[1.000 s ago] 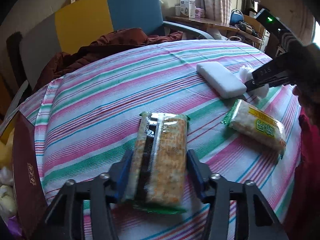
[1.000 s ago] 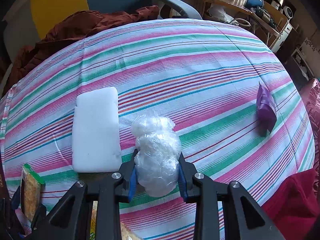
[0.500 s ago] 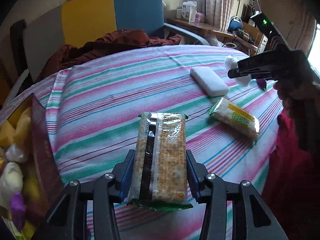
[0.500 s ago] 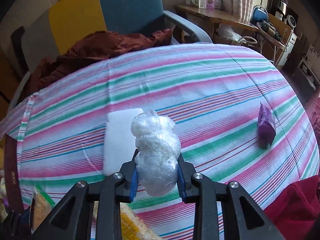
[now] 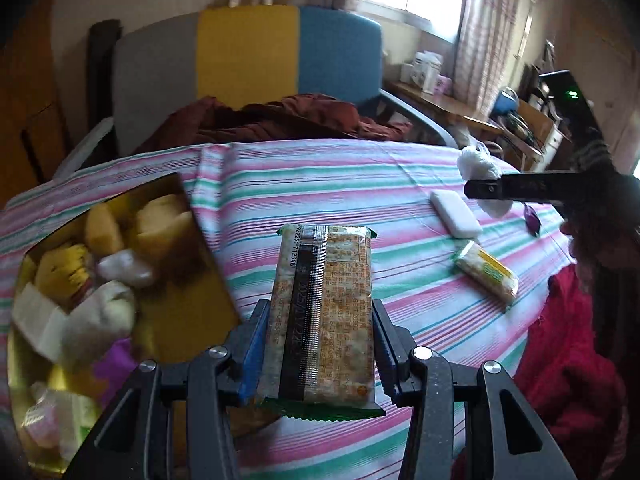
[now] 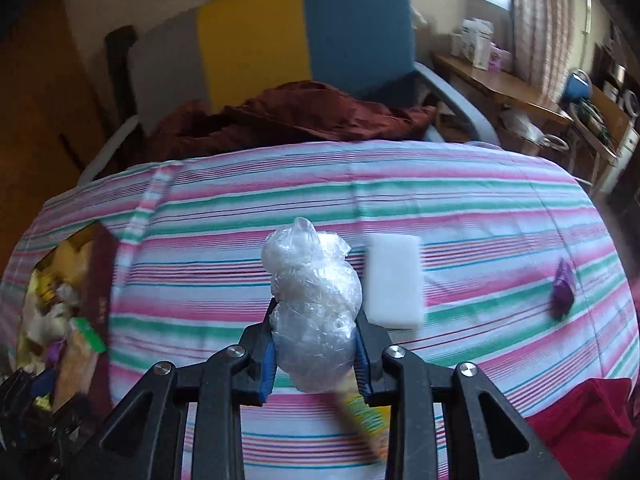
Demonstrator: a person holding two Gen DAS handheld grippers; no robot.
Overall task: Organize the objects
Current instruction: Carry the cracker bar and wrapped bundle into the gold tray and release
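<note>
My left gripper (image 5: 318,354) is shut on a long cracker packet (image 5: 322,312) with a green end, held above the striped tablecloth. To its left sits a gold-lined box (image 5: 192,312) filled with several wrapped snacks. My right gripper (image 6: 314,354) is shut on a clear plastic-wrapped bundle (image 6: 312,304), also lifted off the table; in the left wrist view that bundle (image 5: 474,164) and the gripper appear at the right. On the cloth lie a white block (image 6: 394,282), a purple wrapped piece (image 6: 563,286) and a yellow-green snack packet (image 5: 486,272).
A multicoloured chair (image 5: 248,68) with a dark red garment (image 5: 280,120) stands behind the table (image 6: 360,184). A red cloth (image 5: 568,360) is at the right front edge. A wooden desk (image 6: 504,88) with boxes is at the back right.
Both grippers rose and swung left with their loads. The box has come into full view in the left wrist view, and the white block shifted to the right in the right wrist view.
</note>
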